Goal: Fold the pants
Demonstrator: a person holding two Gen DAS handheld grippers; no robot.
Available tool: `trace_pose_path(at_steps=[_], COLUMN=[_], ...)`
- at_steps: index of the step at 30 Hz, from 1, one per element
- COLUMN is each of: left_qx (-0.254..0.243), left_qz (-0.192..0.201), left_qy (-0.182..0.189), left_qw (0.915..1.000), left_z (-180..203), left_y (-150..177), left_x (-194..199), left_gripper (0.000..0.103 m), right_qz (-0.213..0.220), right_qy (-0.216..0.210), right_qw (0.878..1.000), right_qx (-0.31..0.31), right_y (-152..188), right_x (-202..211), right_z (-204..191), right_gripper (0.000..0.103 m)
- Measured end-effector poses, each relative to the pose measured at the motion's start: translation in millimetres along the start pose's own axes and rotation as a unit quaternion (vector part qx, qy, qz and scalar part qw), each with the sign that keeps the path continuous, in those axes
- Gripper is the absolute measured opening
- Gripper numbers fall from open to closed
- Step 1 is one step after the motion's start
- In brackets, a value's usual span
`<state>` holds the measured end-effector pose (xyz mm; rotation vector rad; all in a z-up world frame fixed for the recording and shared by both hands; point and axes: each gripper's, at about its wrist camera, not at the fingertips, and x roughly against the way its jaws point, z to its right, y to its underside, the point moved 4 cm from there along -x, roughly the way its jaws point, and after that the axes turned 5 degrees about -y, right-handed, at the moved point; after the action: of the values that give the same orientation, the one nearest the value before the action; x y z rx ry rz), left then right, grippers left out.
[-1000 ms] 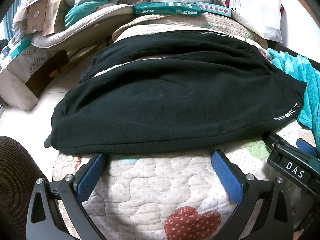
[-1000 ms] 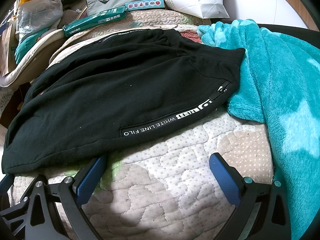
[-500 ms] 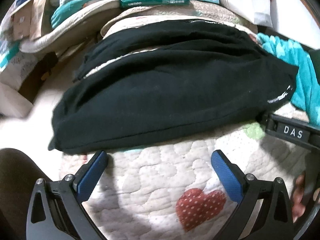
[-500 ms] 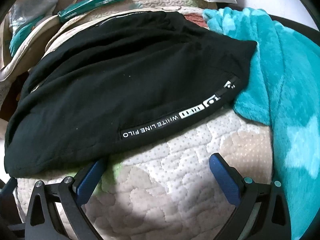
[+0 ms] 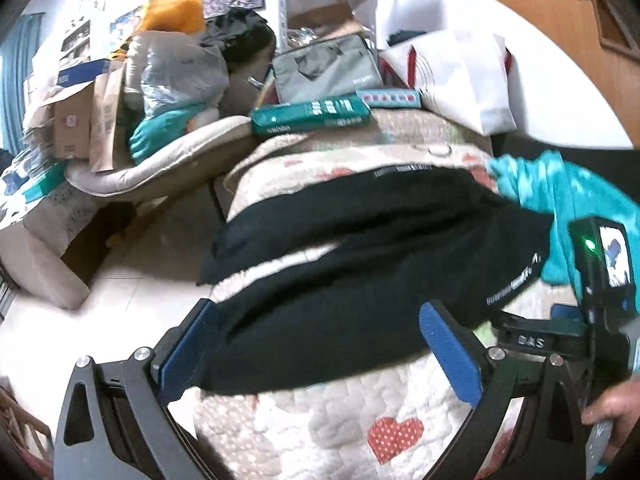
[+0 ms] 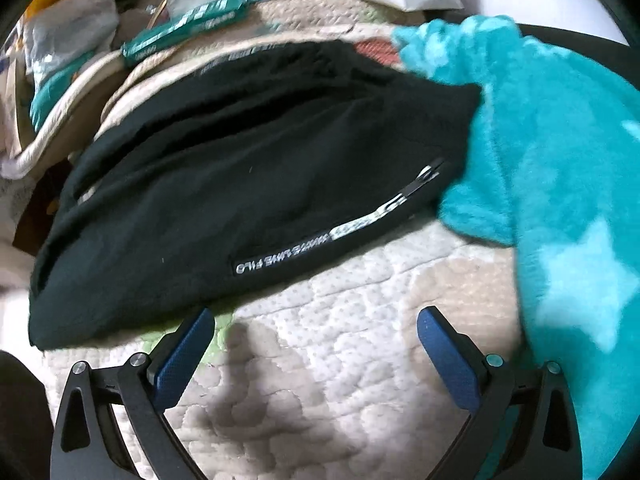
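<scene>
Black pants (image 5: 360, 280) lie folded lengthwise on a quilted pad (image 5: 328, 424), with a white lettered stripe (image 6: 320, 244) along the near edge. My left gripper (image 5: 318, 344) is open, its blue fingers (image 5: 188, 352) at the near hem of the pants, which lies between them. My right gripper (image 6: 316, 356) is open and empty, just short of the pants' near edge (image 6: 208, 296). The right gripper's body (image 5: 600, 280) shows at the right in the left wrist view.
A teal fleece blanket (image 6: 552, 160) lies against the pants' right end. A green box (image 5: 308, 114), a grey bag (image 5: 326, 68), a white bag (image 5: 464, 76) and piled clutter stand behind. White floor (image 5: 120, 280) lies left of the pad.
The left gripper has tilted up and moved forward, so the pants' hem now lies between its fingers. The right gripper has shifted slightly. Both stay open.
</scene>
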<state>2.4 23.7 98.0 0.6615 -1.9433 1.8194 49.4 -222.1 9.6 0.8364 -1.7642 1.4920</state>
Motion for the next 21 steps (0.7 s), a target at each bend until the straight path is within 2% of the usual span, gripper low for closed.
trace_pose_path(at_steps=[6, 11, 16, 18, 21], left_qx=[0.031, 0.066, 0.074, 0.072, 0.066], left_qz=[0.007, -0.002, 0.016, 0.021, 0.017], left_qy=[-0.01, -0.013, -0.041, -0.045, -0.036], left_qw=[0.9994, 0.9978, 0.9963, 0.9962, 0.997], left_z=[-27, -42, -50, -53, -59], left_y=[-15, -19, -23, -29, -41], left_x=[0, -5, -1, -1, -7], left_gripper=[0.101, 0.101, 0.101, 0.101, 0.101], right_qz=[0.098, 0.153, 0.212, 0.229, 0.219], right_qy=[0.015, 0.028, 0.037, 0.03, -0.007], right_qw=[0.994, 0.981, 0.965, 0.959, 0.957], right_qx=[0.051, 0.112, 0.15, 0.167, 0.19], right_y=[-15, -18, -26, -36, -52], right_x=[39, 58, 87, 98, 108], right_z=[-20, -43, -61, -68, -79], right_gripper=[0.1, 0.101, 0.101, 0.103, 0.103])
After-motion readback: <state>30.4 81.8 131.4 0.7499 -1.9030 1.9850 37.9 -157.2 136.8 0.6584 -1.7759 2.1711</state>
